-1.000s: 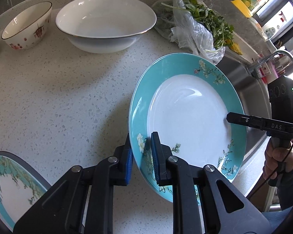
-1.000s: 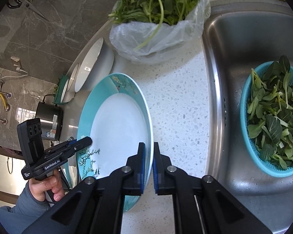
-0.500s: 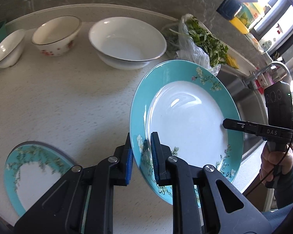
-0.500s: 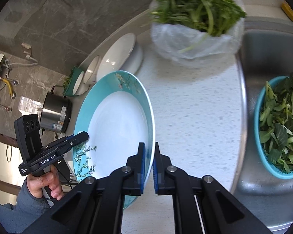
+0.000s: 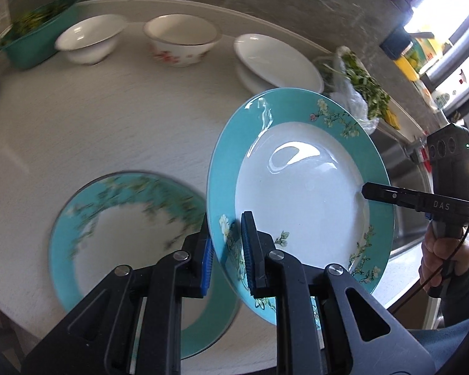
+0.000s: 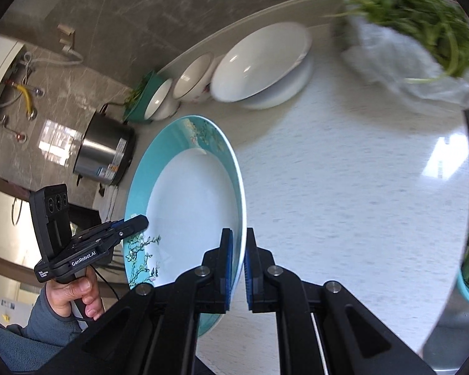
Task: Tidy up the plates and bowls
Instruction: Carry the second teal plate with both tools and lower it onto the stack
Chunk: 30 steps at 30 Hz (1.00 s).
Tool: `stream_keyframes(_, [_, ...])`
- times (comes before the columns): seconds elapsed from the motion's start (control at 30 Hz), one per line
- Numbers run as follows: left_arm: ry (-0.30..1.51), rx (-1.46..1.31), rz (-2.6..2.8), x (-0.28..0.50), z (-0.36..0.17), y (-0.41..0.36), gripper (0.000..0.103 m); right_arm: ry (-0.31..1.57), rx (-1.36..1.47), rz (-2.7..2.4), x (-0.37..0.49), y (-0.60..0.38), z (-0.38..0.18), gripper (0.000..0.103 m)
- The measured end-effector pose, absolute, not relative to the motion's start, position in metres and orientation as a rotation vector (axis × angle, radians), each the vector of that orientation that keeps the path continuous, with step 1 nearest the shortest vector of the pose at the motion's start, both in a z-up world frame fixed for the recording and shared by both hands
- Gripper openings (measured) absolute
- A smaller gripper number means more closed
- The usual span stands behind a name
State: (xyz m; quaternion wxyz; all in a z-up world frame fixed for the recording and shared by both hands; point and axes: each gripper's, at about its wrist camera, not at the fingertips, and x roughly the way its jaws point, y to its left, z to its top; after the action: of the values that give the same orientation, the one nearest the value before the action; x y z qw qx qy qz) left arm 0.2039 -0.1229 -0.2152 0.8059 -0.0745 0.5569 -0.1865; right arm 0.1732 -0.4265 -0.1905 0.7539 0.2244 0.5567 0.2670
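Since the earlier frame the lifted plate has travelled across the bench and now hangs beside the second teal plate, which lies flat at 8 o'clock in the left wrist view and has come much further into sight. The left gripper has its fingers closed on the lifted plate's near rim; the right gripper pinches the opposite rim, so the plate is carried tilted between the two, clear of the bench. At 12 o'clock along the back stand a small white bowl, a flowered bowl and a wide white bowl. A bag of greens lies at 2 o'clock.
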Motion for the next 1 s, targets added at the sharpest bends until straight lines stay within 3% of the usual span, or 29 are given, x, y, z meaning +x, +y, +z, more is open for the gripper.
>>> stream_keyframes(0.6, [1.243,-0.233,-0.253,0.164,-0.246,0.026,0.016,1.314,0.382,0.707,0.178,-0.293,-0.212,0.009])
stream_keyframes(1.0, [1.259,-0.160,-0.246,0.168,-0.267,0.041,0.018,1.326,0.217,0.656,0.165,-0.256,-0.224,0.012])
